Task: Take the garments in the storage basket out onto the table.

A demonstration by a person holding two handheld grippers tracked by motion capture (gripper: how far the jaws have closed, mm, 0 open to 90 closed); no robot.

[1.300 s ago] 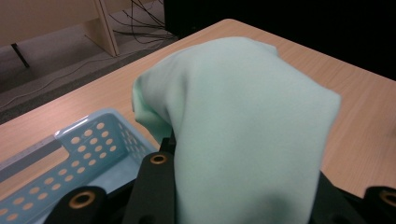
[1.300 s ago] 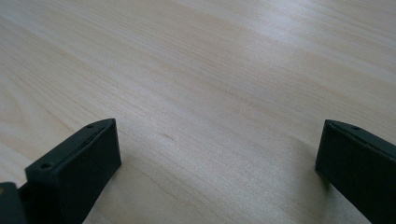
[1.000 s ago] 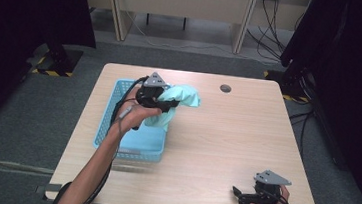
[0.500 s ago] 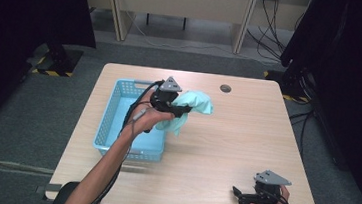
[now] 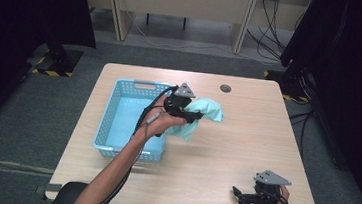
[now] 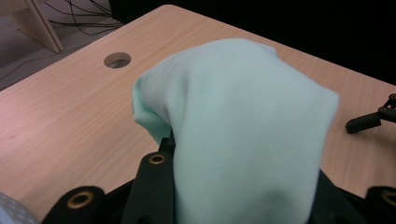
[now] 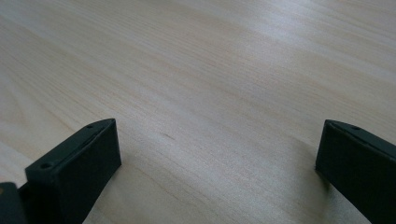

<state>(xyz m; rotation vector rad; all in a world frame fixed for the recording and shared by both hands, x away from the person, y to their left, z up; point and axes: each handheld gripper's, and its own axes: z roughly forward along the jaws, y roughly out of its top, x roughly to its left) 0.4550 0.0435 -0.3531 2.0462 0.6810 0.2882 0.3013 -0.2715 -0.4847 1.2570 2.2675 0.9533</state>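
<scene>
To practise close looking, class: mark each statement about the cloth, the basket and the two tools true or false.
1. The left tool grips a mint-green cloth. True.
2. The cloth lies inside the blue basket. False: it hangs above the table, right of the basket.
3. The right tool has its jaws apart, with nothing between them. True.
4. The right tool holds a corner of the cloth. False: it sits near the table's front edge, away from the cloth.

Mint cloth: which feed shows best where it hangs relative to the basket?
The high view: the mint cloth hangs from the left gripper over bare table, just right of the blue basket. The left gripper view shows the cloth close up, draped over its jaws, with a sliver of basket.
</scene>
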